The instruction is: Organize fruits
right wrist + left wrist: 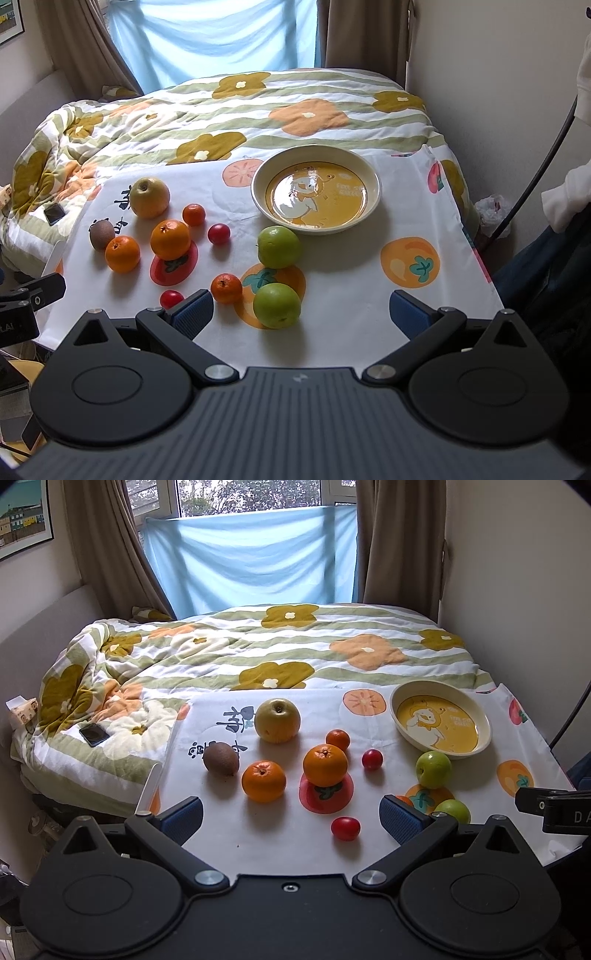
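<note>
Both grippers hang over the near edge of a cloth-covered table (351, 295), nothing held. The left gripper (291, 814) has its jaws spread wide, and so does the right gripper (301, 314). In the right wrist view the bowl (316, 225) sits empty at about 12 o'clock on the cloth, with one green apple (279, 246) just beside its near rim and another green apple (276, 305) nearer, at 6 o'clock. A small tangerine (226, 288) lies just left of that nearer apple. Toward 10 o'clock cluster a pear (149, 197), a kiwi (102, 232), two oranges (170, 239) and a cherry tomato (218, 233). A flowered quilt (258, 110) covers the bed behind.
</note>
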